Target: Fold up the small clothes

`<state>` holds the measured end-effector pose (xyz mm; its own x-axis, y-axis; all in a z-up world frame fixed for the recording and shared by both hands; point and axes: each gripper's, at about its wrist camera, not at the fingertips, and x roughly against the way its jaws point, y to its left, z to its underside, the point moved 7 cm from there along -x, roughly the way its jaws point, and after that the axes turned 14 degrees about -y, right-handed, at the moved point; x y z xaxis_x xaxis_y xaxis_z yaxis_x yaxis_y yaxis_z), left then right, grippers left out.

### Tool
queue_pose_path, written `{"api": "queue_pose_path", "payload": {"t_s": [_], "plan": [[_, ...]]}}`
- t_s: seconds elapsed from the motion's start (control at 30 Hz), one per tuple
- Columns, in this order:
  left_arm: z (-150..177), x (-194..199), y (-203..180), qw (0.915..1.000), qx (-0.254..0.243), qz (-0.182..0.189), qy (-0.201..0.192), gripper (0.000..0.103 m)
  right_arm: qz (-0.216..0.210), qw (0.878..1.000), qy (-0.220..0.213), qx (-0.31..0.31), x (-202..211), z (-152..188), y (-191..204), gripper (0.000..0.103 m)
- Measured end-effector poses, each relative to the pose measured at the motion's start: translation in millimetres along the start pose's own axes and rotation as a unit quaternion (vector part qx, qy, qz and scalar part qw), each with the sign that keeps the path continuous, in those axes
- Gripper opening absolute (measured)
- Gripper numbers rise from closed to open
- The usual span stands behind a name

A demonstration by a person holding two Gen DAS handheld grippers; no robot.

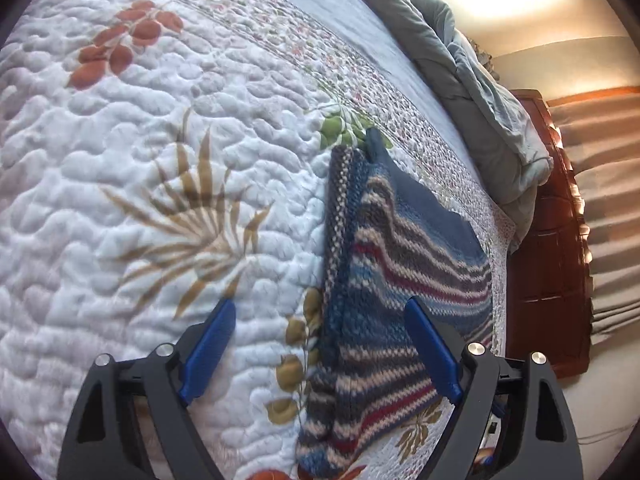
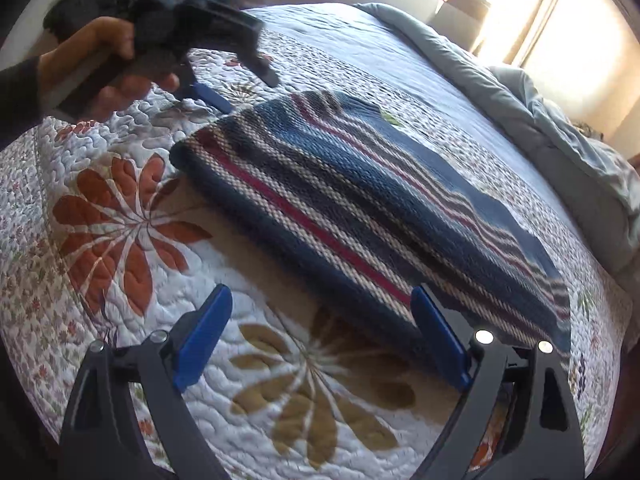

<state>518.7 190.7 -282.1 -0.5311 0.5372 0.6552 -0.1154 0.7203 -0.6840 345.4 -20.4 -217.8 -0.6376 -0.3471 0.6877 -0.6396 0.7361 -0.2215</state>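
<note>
A striped knit garment [image 1: 384, 280] in blue, grey, cream and red lies folded flat on the quilted bed; it also shows in the right wrist view [image 2: 360, 208]. My left gripper [image 1: 320, 308] is open and empty above the garment's left edge, its right finger [image 1: 432, 352] over the knit. In the right wrist view the left gripper [image 2: 236, 80] is held in a hand beyond the garment's far corner. My right gripper [image 2: 322, 296] is open and empty at the garment's near edge, one finger [image 2: 440, 340] against the knit.
The white floral quilt [image 1: 140, 200] covers the bed [image 2: 120, 240]. A grey-blue duvet [image 1: 480, 92] is bunched along the far side, also in the right wrist view [image 2: 540, 120]. A wooden bed frame [image 1: 548, 240] and curtains [image 1: 608, 200] stand beyond.
</note>
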Motion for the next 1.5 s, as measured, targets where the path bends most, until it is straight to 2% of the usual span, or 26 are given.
{"api": "queue_pose_path", "payload": {"t_s": [0.13, 0.37, 0.5, 0.57, 0.67, 0.9, 0.93, 0.97, 1.0, 1.07, 1.1, 1.17, 1.2, 1.43, 1.5], "plan": [[-10.5, -19.1, -5.3, 0.9998, -0.001, 0.018, 0.011, 0.087, 0.003, 1.0, -0.007, 0.013, -16.3, -10.4, 9.1, 0.09], [-31.4, -44.7, -14.6, 0.9992, -0.012, 0.025, 0.028, 0.088, 0.034, 0.994, -0.034, 0.1, -39.2, -16.3, 52.5, 0.09], [-32.6, -55.8, -23.0, 0.9983, -0.029, 0.026, 0.042, 0.088, 0.067, 0.983, -0.048, 0.166, -57.0, -24.2, 76.6, 0.09], [-28.5, -59.0, -30.2, 0.9968, -0.033, 0.047, 0.056, 0.088, 0.078, 0.979, -0.054, 0.183, -63.8, -26.6, 83.0, 0.09], [-23.2, -66.6, -36.1, 0.9952, -0.048, 0.052, 0.068, 0.088, 0.104, 0.971, -0.068, 0.206, -72.9, -31.8, 92.3, 0.09], [-31.3, -81.9, -44.1, 0.9947, -0.024, 0.075, 0.066, 0.088, 0.148, 0.958, -0.091, 0.228, -93.1, -55.3, 101.3, 0.09], [-31.7, -83.5, -45.1, 0.9949, -0.024, 0.074, 0.064, 0.084, 0.151, 0.958, -0.094, 0.226, -93.9, -58.0, 100.4, 0.089], [-30.9, -84.9, -45.5, 0.9951, -0.029, 0.068, 0.066, 0.074, 0.152, 0.959, -0.097, 0.221, -95.3, -60.6, 99.7, 0.089], [-28.7, -86.8, -43.8, 0.995, -0.032, 0.058, 0.074, 0.05, 0.151, 0.96, -0.1, 0.214, -97.0, -62.8, 99.5, 0.089], [-27.5, -88.6, -39.1, 0.9954, -0.024, 0.05, 0.078, 0.043, 0.147, 0.961, -0.103, 0.21, -97.3, -63.2, 99.6, 0.087], [-27.8, -87.9, -38.6, 0.9954, -0.024, 0.048, 0.079, 0.039, 0.142, 0.963, -0.102, 0.207, -98.4, -63.9, 99.7, 0.079], [-28.5, -83.9, -37.4, 0.9956, -0.024, 0.049, 0.076, 0.031, 0.12, 0.968, -0.091, 0.2, -101.1, -63.1, 100.0, 0.043], [-29.3, -81.7, -38.0, 0.9958, -0.024, 0.048, 0.073, 0.026, 0.109, 0.972, -0.085, 0.19, -101.8, -62.2, 101.1, 0.033], [-35.3, -62.0, -64.8, 0.9976, -0.037, 0.024, 0.054, 0.021, 0.081, 0.982, -0.119, 0.12, -62.7, -86.8, 69.4, 0.014], [-39.1, -52.8, -82.1, 0.9977, -0.044, 0.018, 0.048, 0.021, 0.076, 0.984, -0.13, 0.093, -46.0, -94.0, 57.1, 0.012]]}}
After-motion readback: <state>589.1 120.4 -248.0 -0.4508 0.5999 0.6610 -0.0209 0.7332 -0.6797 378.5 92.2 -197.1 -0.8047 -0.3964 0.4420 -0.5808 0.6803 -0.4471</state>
